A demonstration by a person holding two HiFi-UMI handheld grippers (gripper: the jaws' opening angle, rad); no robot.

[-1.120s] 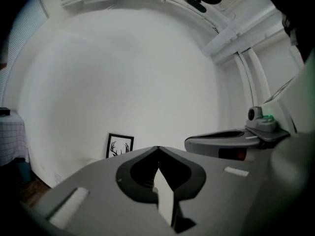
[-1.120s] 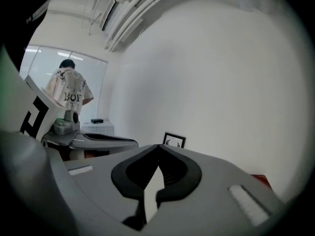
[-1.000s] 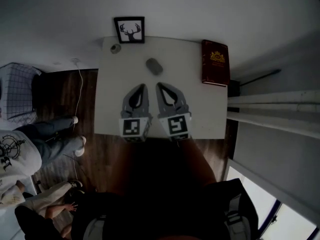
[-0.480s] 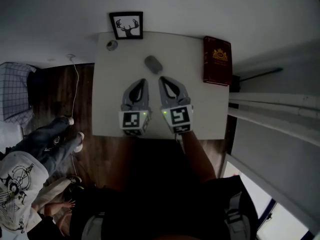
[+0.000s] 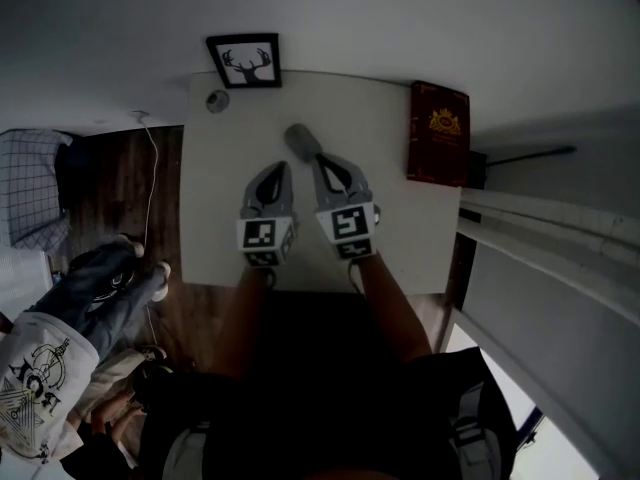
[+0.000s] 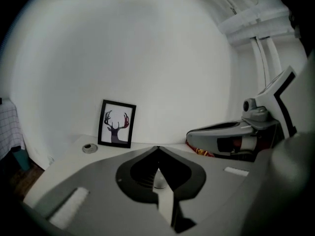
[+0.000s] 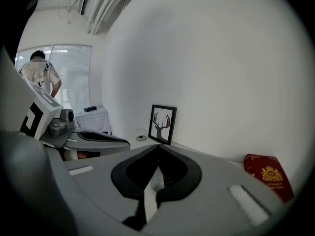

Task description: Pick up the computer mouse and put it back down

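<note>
The left tongs [image 5: 282, 166] and right tongs [image 5: 318, 158] are both closed tight and hold nothing, side by side over the white worktop [image 5: 400, 238]. The computer mouse [image 5: 299, 139] lies on it just ahead of the right tongs' tip (contact unclear). A deer picture [image 5: 243, 61] stands beyond the left tongs.

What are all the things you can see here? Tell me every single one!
Table: one, white, against the wall.
Computer mouse: one, grey, mid-table, towards the back.
Deer picture: one, black-framed, table's back left corner.
Small round thing: one, grey, beside the picture.
Book: one, dark red, table's right edge.
Cable: one, white, on the floor, left.
Bystander: one, jeans and white shirt, lower left.
Left gripper: one, grey, fingers shut, over the table.
Right gripper: one, grey, fingers shut, beside the left.
</note>
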